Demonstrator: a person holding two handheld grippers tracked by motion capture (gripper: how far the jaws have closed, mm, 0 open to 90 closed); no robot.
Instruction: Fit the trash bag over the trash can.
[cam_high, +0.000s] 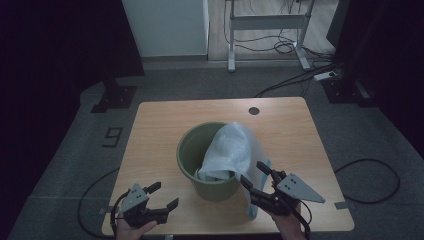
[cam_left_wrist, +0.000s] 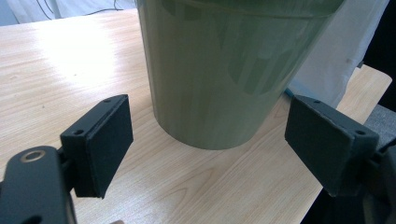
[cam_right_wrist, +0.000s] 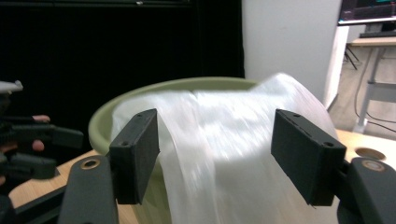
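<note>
Bag: your white plastic bag (cam_high: 231, 150) drapes over the green bucket's (cam_high: 187, 150) right rim mid-table, long axis running from inside down to the tabletop | Right: your right gripper (cam_high: 256, 174) faces the bag, jaws apart, nothing clamped | Left: your left gripper (cam_high: 163, 195) sits low near the table's (cam_high: 160, 120) front edge, aimed at the bucket, jaws apart, empty.

The table (cam_high: 165, 120) is viewed from high above its near edge, facing forward and down. The green bucket (cam_left_wrist: 224, 70) is seen close from each hand-held gripper's camera, low at the left, rim-level at the right; it is shared by all three views.
</note>
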